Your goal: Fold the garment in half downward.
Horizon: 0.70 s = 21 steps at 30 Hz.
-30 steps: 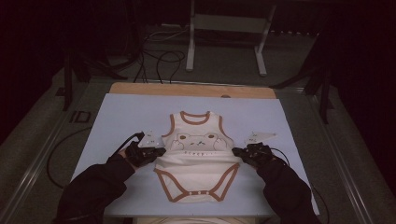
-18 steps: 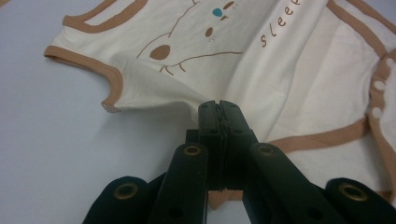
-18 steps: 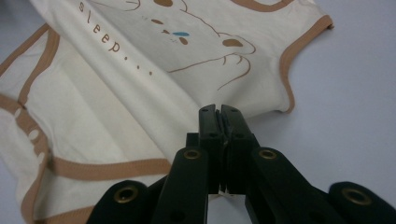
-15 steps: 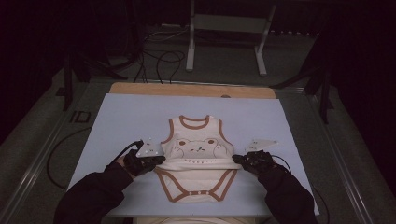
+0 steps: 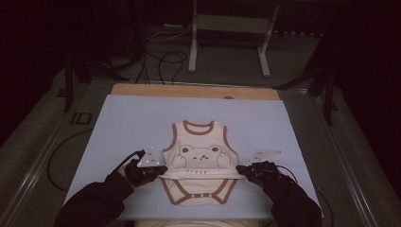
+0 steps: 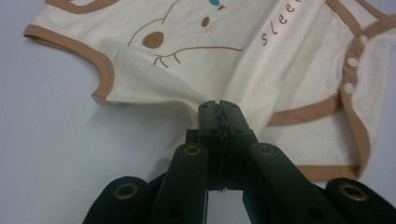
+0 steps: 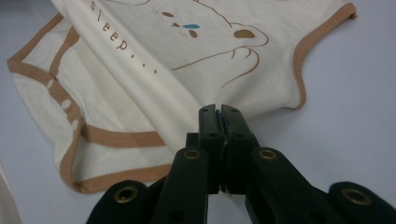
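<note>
- Lying on the desk (image 5: 123,123), the bodysuit (image 5: 201,161) is folded across its middle.
- Left claw (image 6: 218,108) clamped on its side edge.
- Right claw (image 7: 218,112) clamped on the opposite edge.

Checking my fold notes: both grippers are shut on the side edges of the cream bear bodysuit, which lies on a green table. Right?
Not quite: the table is pale blue, as the high view shows. The left gripper and right gripper are indeed shut on the bodysuit.

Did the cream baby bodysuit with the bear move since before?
Yes. The cream bear bodysuit has slid toward the person, farther from the wooden strip along the table's far edge.
</note>
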Tool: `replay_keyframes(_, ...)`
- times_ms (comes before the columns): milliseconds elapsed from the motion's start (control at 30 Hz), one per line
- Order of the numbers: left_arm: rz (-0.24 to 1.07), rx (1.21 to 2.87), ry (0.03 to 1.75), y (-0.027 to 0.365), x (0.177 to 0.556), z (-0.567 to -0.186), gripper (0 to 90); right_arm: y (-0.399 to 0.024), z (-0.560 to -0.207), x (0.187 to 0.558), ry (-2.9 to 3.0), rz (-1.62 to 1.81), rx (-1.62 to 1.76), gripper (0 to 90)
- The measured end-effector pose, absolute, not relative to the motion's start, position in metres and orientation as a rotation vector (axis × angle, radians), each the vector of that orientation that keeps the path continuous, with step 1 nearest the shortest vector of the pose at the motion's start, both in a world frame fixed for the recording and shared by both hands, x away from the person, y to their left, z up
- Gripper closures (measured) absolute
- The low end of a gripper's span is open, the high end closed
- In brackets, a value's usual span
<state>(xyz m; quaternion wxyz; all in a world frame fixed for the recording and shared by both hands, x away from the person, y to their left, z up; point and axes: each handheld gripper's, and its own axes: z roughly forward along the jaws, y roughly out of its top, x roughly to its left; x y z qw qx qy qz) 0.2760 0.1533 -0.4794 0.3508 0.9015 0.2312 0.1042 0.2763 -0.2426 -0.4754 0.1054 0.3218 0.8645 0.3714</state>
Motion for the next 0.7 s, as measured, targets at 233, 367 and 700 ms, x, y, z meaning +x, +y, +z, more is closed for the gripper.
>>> replay_keyframes(233,0.251,2.336,0.583,0.154,0.268,-0.480,89.7,-0.244,-0.480,0.265,2.572,1.070,0.947,88.5)
replay_keyframes(367,0.230,2.342,0.573,0.153,0.264,-0.482,89.5,-0.245,-0.482,0.260,2.578,1.056,0.942,88.5)
replay_keyframes(700,0.219,2.344,0.584,0.154,0.255,-0.490,89.5,-0.246,-0.487,0.251,2.589,1.065,0.958,88.5)
